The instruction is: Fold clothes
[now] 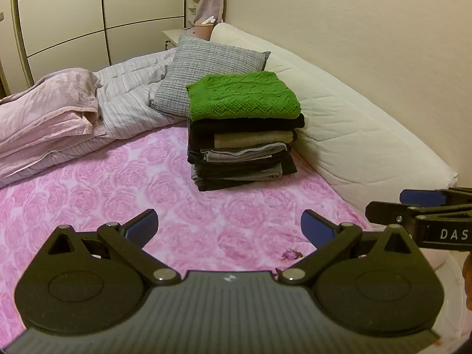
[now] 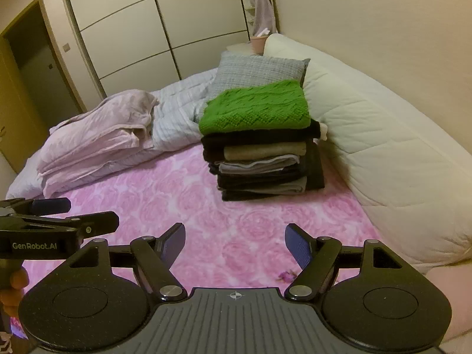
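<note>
A stack of folded clothes (image 1: 242,153) (image 2: 262,168) stands on the pink rose-patterned bedspread (image 1: 118,194) (image 2: 183,197), near the white headboard cushion. A folded green knit sweater (image 1: 243,96) (image 2: 256,109) lies on top; dark, tan and grey garments lie beneath. My left gripper (image 1: 230,224) hovers open over the bedspread, well short of the stack, with nothing between its blue-padded fingers. My right gripper (image 2: 234,240) is likewise open and empty. Each gripper shows at the edge of the other's view, the right one (image 1: 413,209) from the side and the left one (image 2: 67,212) likewise.
A grey pillow (image 1: 212,67) (image 2: 256,70) leans behind the stack. Crumpled lilac bedding (image 1: 50,115) (image 2: 103,135) and a striped duvet (image 1: 132,94) lie at the left. The white padded headboard (image 1: 354,135) (image 2: 383,153) runs along the right. A wardrobe (image 2: 153,23) stands behind.
</note>
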The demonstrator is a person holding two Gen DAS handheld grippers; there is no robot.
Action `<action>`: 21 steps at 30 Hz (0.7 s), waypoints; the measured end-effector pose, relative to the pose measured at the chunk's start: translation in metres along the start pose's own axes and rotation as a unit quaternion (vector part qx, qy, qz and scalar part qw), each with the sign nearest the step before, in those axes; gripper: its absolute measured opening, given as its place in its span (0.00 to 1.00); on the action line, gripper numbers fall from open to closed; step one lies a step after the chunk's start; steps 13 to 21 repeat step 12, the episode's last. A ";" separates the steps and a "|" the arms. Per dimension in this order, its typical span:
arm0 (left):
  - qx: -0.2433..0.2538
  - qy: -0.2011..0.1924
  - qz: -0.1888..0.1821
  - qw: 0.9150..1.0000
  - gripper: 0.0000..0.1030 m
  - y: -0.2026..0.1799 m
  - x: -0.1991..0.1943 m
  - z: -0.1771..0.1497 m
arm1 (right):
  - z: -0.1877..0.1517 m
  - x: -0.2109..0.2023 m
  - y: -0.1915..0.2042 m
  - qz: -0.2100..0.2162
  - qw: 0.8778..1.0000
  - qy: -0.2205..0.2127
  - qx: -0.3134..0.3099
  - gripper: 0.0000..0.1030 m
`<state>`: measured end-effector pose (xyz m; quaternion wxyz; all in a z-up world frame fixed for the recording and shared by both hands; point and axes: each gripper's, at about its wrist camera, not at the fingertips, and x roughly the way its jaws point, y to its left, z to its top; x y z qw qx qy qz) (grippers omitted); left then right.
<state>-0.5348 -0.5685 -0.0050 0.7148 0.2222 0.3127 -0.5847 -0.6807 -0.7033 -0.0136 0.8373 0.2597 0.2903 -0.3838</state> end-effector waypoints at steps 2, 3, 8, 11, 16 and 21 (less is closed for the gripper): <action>-0.001 0.000 0.001 1.000 0.99 -0.003 0.001 0.001 | 0.000 0.000 -0.003 0.002 1.000 0.001 -0.002 0.70; 0.000 0.000 0.000 1.000 0.99 -0.002 0.000 0.000 | 0.001 0.000 -0.004 0.003 1.000 0.001 -0.002 0.70; -0.003 -0.001 0.002 1.000 0.99 -0.010 0.005 0.003 | 0.002 0.001 -0.009 0.004 1.000 0.002 -0.003 0.70; -0.004 -0.001 0.004 1.000 0.99 -0.016 0.008 0.006 | 0.004 0.001 -0.013 0.004 1.000 0.002 -0.003 0.70; -0.005 0.000 0.005 1.000 0.99 -0.019 0.009 0.006 | 0.004 0.001 -0.014 0.004 1.000 0.002 -0.003 0.70; -0.005 0.000 0.005 1.000 0.99 -0.019 0.009 0.006 | 0.004 0.001 -0.014 0.004 1.000 0.002 -0.003 0.70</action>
